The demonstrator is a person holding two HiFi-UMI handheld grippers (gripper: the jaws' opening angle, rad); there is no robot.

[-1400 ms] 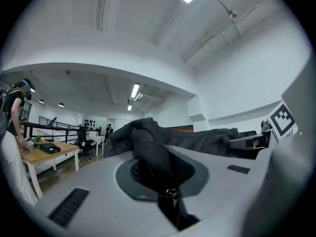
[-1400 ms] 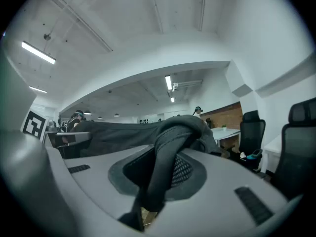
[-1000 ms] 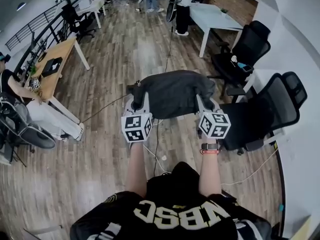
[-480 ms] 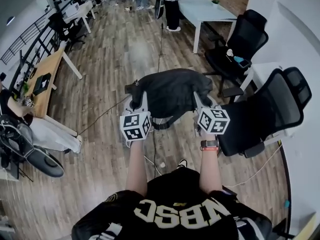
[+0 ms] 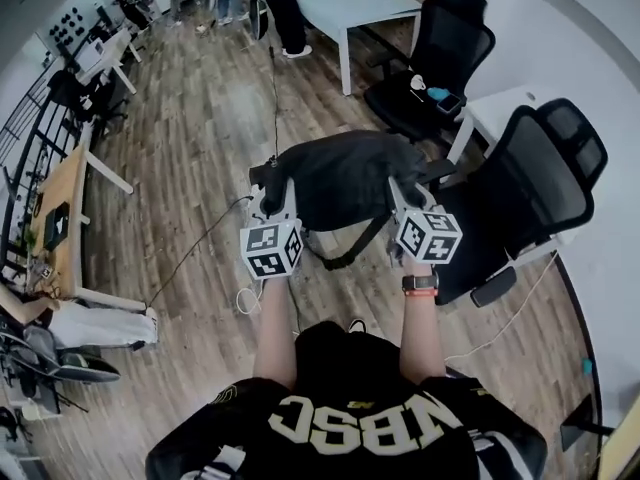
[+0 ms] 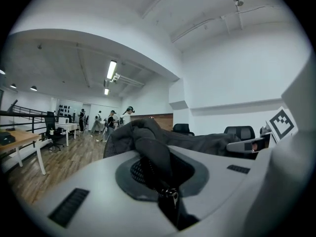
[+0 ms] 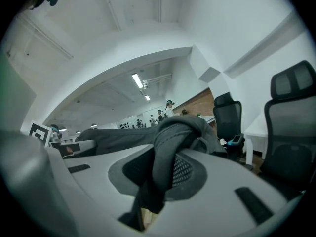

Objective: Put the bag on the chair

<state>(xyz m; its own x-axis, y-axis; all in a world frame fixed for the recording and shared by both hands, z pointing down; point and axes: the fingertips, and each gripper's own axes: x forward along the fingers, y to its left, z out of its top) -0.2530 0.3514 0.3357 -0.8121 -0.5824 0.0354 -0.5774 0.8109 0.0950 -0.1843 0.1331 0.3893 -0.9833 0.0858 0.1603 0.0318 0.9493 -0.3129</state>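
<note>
A dark grey bag (image 5: 340,180) hangs in the air between my two grippers, above the wooden floor. My left gripper (image 5: 270,200) is shut on the bag's left end; in the left gripper view dark fabric and a zipper pull (image 6: 170,196) sit pinched between its jaws. My right gripper (image 5: 400,203) is shut on the bag's right end, where a grey fabric fold (image 7: 165,167) runs through its jaws. A strap (image 5: 350,253) dangles below the bag. A black mesh office chair (image 5: 520,198) stands just right of the right gripper.
A second black chair (image 5: 435,58) holding small items stands behind the first, next to a white desk corner (image 5: 490,118). A white table (image 5: 350,3) and several people are farther back. Cables (image 5: 200,243) trail on the floor. Wooden desks line the left side.
The view has swung so both chairs sit nearer and more to the front right. The bag stays held between both grippers, and its strap now hangs lower.
</note>
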